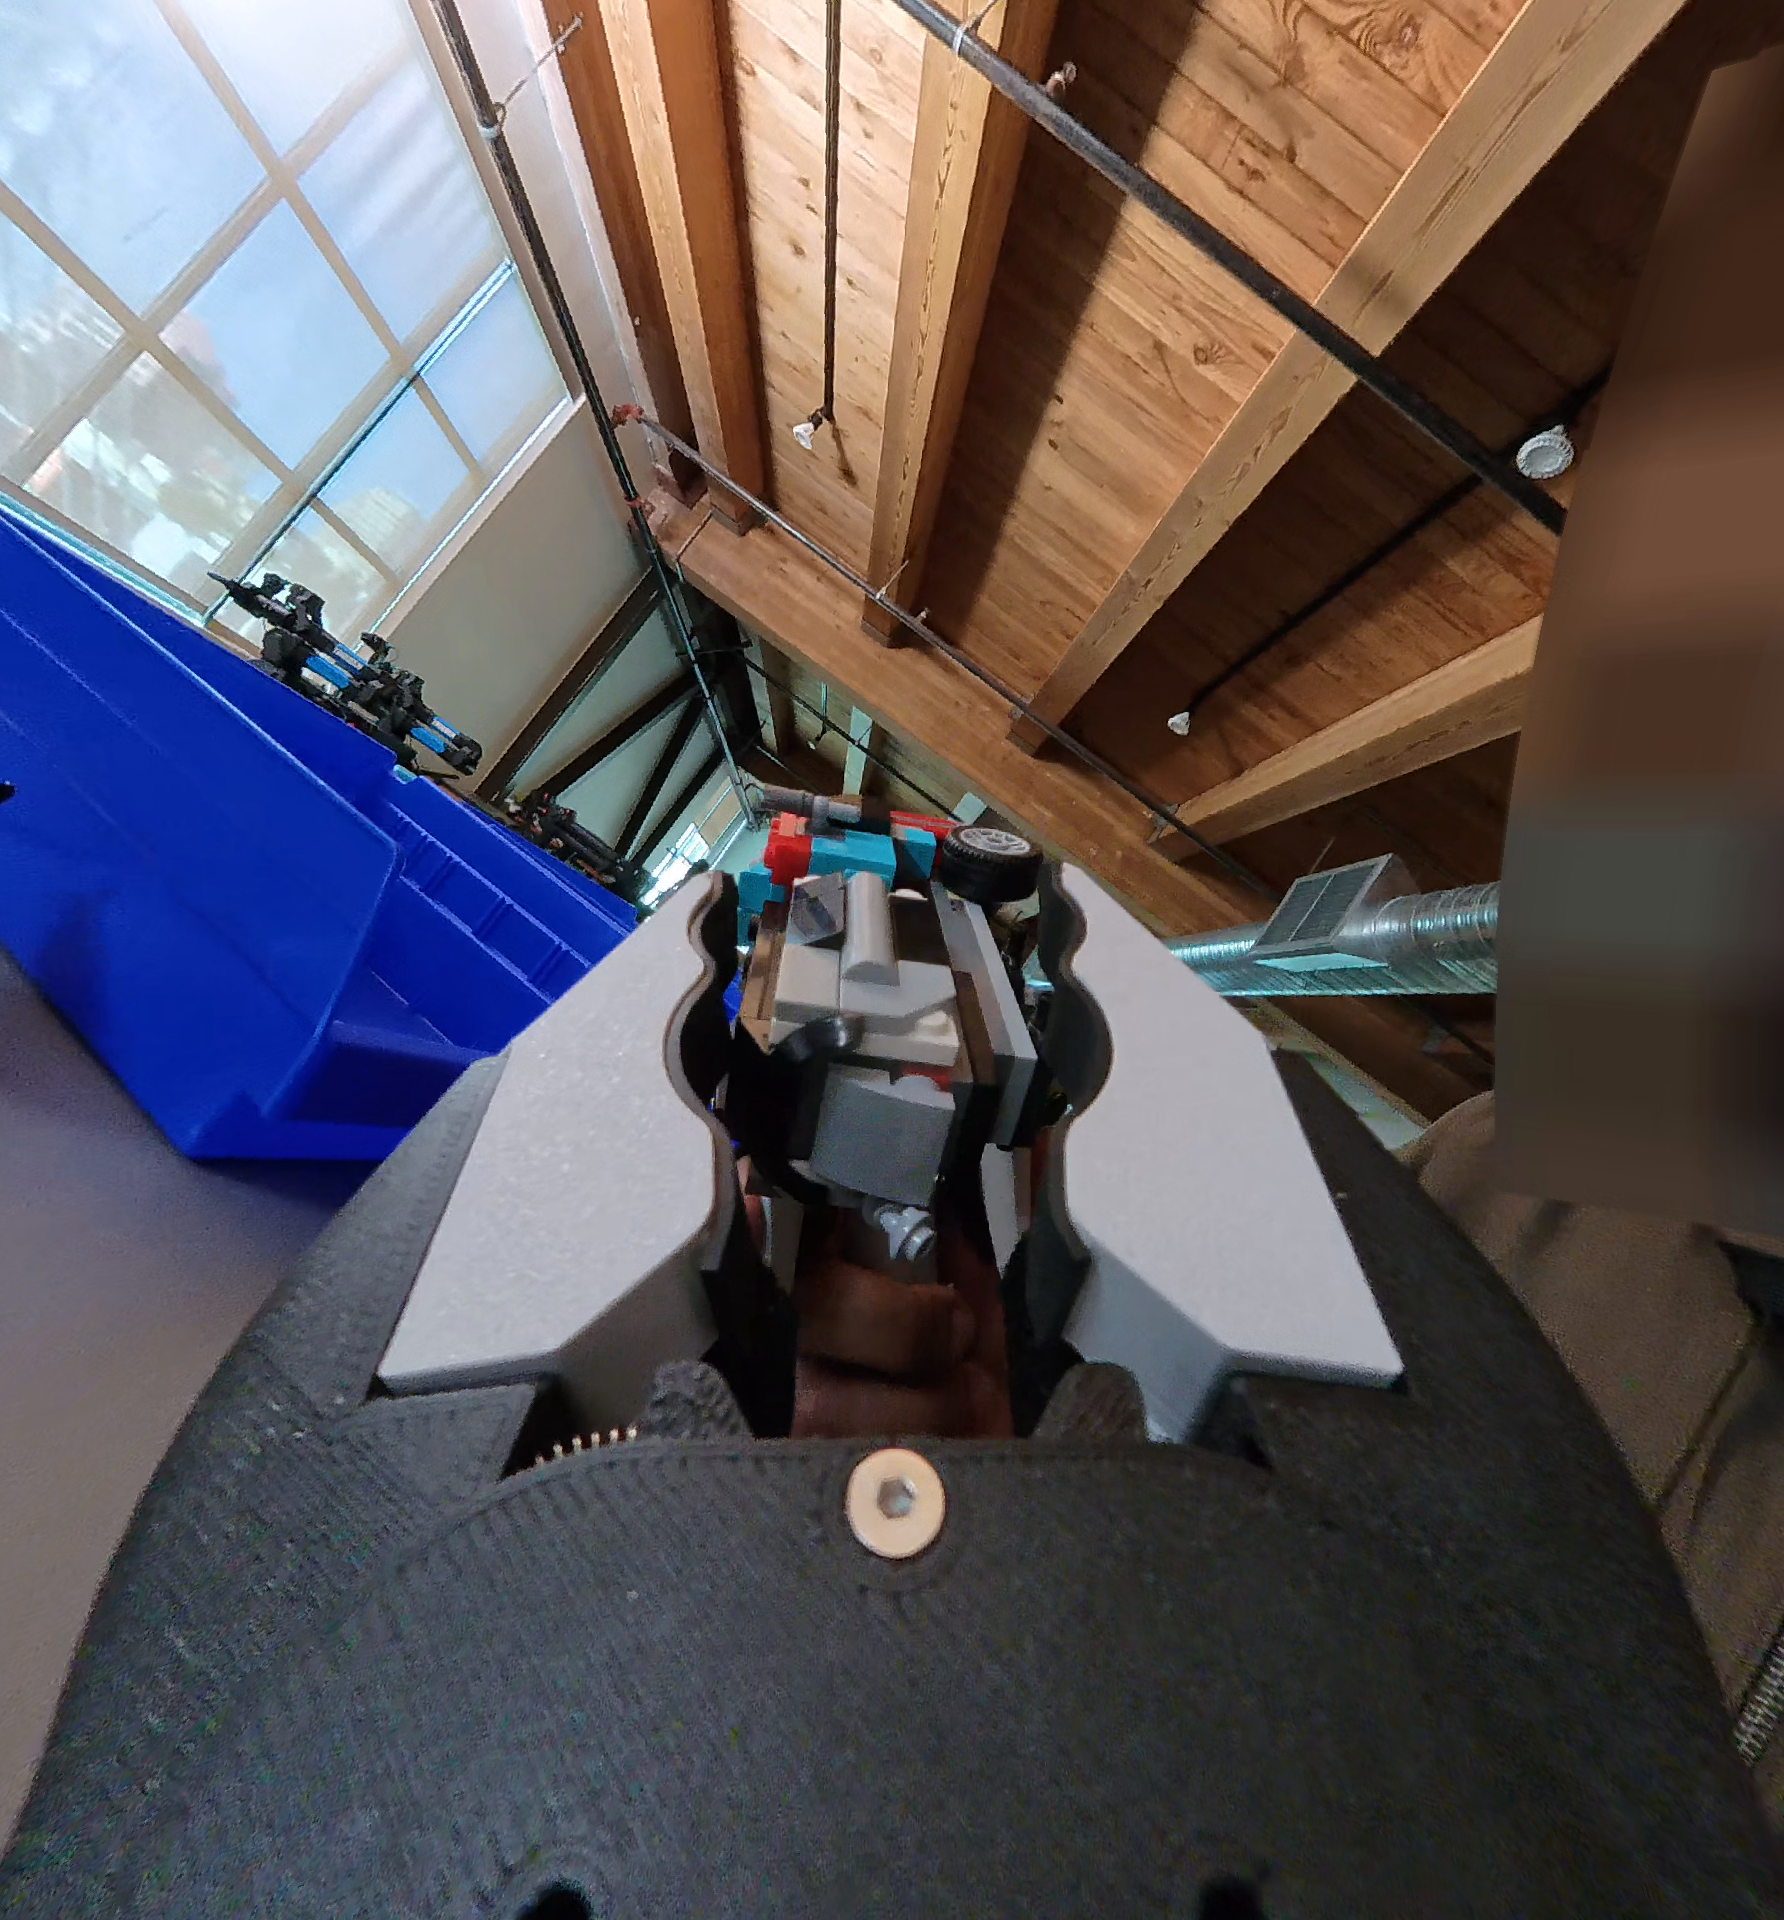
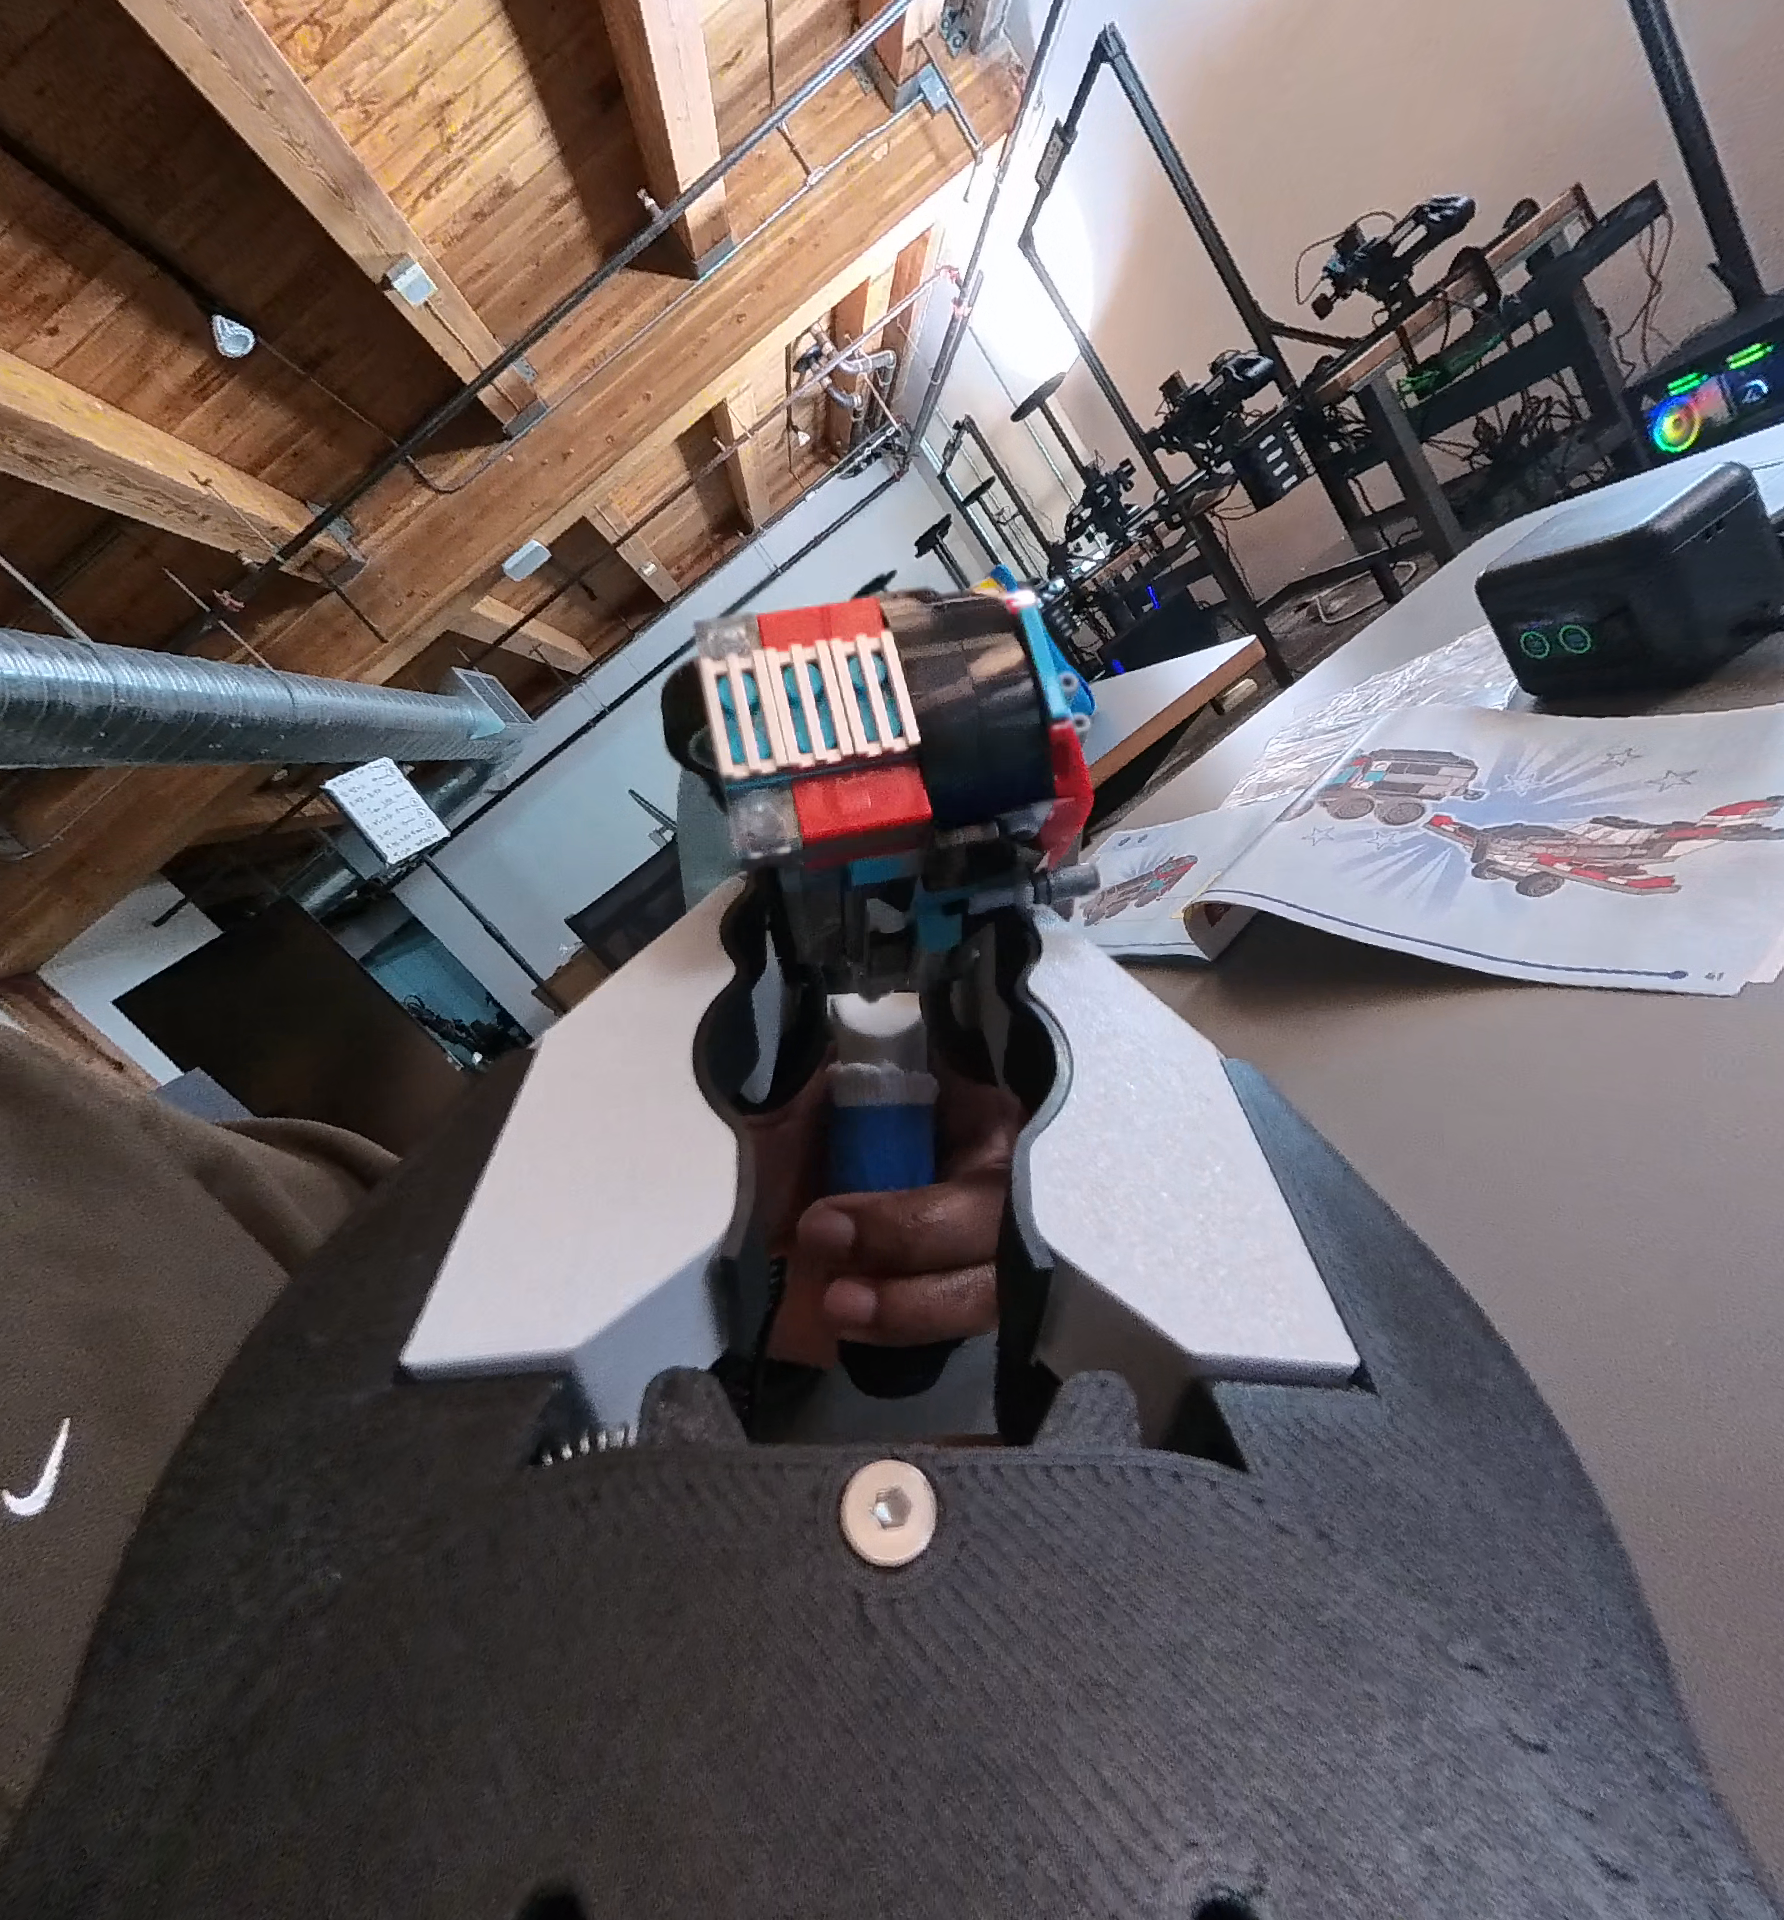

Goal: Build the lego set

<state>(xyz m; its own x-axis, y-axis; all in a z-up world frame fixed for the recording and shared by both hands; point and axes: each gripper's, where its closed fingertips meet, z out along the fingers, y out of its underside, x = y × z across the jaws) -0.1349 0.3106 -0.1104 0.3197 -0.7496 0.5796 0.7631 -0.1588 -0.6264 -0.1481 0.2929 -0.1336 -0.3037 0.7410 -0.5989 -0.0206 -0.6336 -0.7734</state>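
Both grippers, left (image 1: 888, 935) and right (image 2: 883, 935), clamp one red, teal and grey plastic brick-built vehicle (image 1: 893, 997) aloft, beside a blue plastic bin (image 1: 192, 831).

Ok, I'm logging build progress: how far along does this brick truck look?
Done: the brick truck has its red-and-teal front with a pale grille, and a wheel is on. In hand: the left gripper holds its grey body in the air; the right gripper straddles its underside, contact unclear. Left: can't tell; the instruction booklet lies open on the table.
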